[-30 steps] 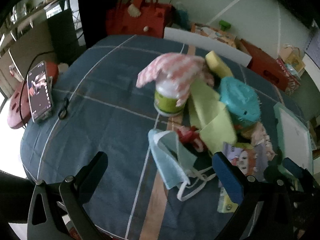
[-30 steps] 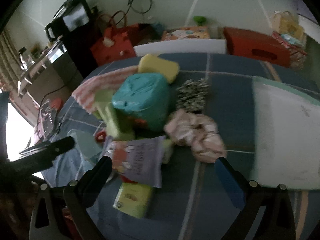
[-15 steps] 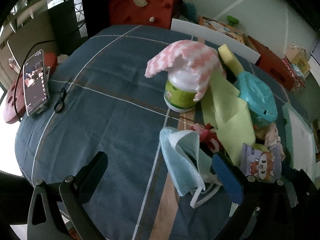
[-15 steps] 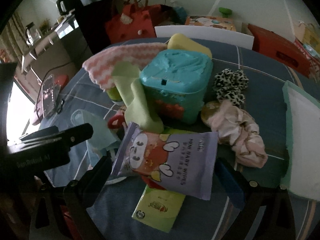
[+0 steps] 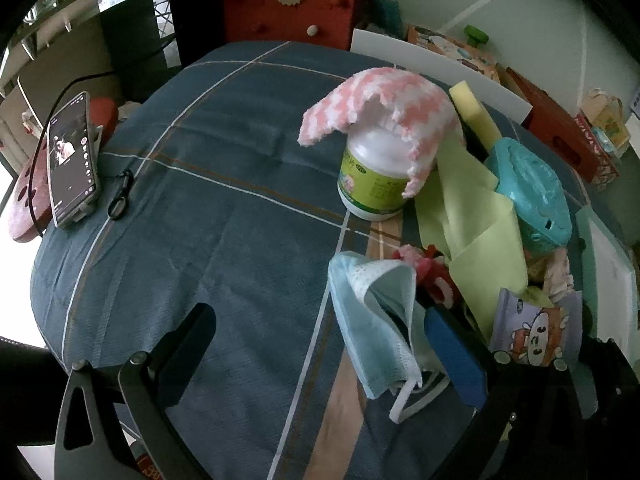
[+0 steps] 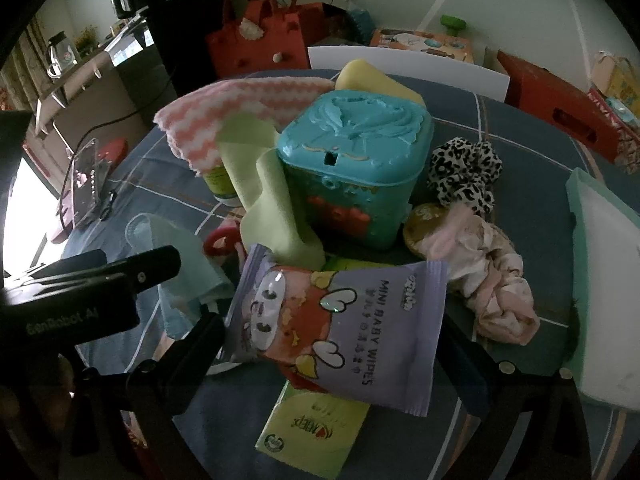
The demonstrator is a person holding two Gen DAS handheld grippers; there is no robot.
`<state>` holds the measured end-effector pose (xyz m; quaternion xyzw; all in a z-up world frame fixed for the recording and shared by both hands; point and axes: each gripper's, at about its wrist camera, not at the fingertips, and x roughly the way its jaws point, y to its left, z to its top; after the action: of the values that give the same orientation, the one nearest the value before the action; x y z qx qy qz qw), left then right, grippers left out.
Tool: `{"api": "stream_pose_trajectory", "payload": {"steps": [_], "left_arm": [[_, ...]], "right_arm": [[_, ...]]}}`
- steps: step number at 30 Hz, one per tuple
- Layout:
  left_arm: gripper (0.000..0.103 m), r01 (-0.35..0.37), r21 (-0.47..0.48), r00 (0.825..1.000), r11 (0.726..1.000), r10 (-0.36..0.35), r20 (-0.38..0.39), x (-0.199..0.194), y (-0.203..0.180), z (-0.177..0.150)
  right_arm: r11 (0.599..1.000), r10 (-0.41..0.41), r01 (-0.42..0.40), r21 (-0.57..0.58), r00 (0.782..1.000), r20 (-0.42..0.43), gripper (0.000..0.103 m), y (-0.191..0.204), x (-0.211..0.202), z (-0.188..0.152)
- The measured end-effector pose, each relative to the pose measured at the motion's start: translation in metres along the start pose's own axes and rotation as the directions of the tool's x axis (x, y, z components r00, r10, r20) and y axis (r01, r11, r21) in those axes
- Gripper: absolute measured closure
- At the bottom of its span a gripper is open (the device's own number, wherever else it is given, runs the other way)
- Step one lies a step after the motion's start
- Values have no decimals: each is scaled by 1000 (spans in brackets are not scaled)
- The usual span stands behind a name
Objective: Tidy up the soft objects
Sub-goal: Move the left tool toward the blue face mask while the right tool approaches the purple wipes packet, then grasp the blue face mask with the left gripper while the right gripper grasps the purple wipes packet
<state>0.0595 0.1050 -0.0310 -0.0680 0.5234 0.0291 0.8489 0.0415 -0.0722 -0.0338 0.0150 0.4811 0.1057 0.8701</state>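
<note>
I am advancing the right hand-held gripper (image 6: pixel 332 360), fingers spread, until it is straddling the baby wipes pack (image 6: pixel 340 328); the left hand-held gripper (image 5: pixel 320 344), also spread, is closing on the face mask (image 5: pixel 376 320) at 1 o'clock.

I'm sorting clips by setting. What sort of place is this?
Most likely a lived-in home room: a table under a checked cloth, a red handbag by the wall, and a kettle on a side counter.
</note>
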Motion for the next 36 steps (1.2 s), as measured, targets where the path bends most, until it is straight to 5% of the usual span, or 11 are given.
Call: {"api": "stream_pose_trajectory", "payload": {"steps": [3,5,7,10,15,24,36], "left_arm": [[2,-8,-1,1000,1000,8,4,-1,1,-1],[12,-6,10,1000,1000,6,8,-1,-1,-1],[39,13,21,1000,1000,-13,-1,0,-4,-2],[61,60,30,998,998,-59,-32,4,-5,-3],[78,90,40,995,995,-88,-42,4,-9,-4],[90,128,10,991,992,-128,-44,6,-4,-2],[92,137,2,991,991,-137,-4,-11,-2,-2]], "right_arm": [[1000,-6,6,-3,1000,15,0,0,-2,-1],[1000,-11,11,0,1000,28,3,-1,-4,0],[1000,-14,14,2,999,37,14,-2,-6,0],[1000,-23,22,16,999,43,21,-7,-8,0],[1000,-17,15,27,999,50,25,-11,-11,-2],[1000,-8,7,23,999,54,27,-11,-15,-4],[999,15,-17,31,997,73,38,-15,-26,-4]]}}
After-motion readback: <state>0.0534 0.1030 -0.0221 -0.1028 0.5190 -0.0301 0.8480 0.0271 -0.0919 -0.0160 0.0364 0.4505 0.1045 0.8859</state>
